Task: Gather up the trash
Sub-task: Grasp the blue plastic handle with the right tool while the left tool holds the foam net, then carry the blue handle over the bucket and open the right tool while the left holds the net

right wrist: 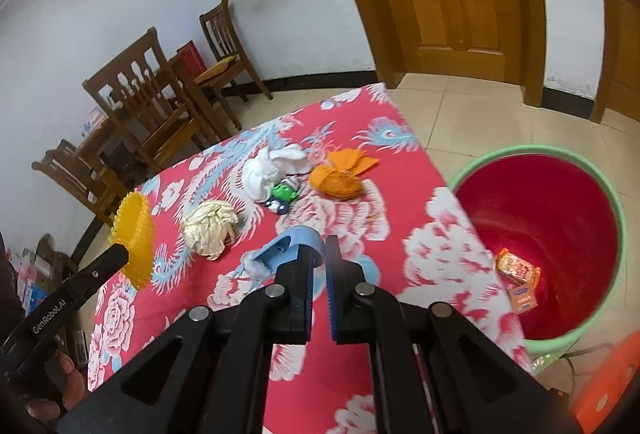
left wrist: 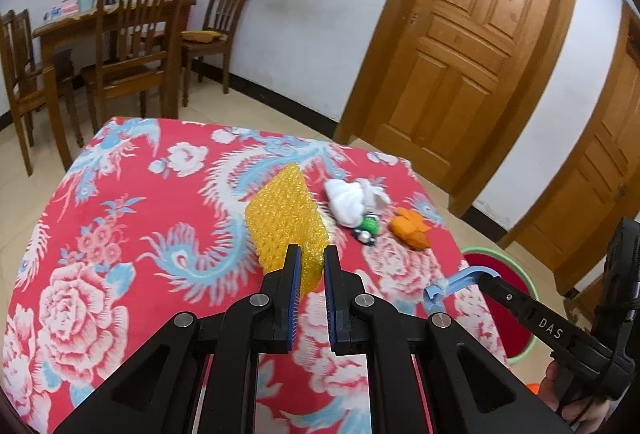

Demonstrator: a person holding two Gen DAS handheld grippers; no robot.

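Note:
My left gripper is shut on a yellow bubble-wrap piece and holds it above the red flowered tablecloth; the piece also shows at the left of the right wrist view. My right gripper is shut on a light-blue plastic piece, also visible in the left wrist view. On the table lie a white cloth wad, a green and white wrapper, orange peel and a crumpled cream paper ball.
A green bin with red inside stands on the floor right of the table and holds orange packets. Wooden chairs and a dining table stand behind. Wooden doors are at the back right.

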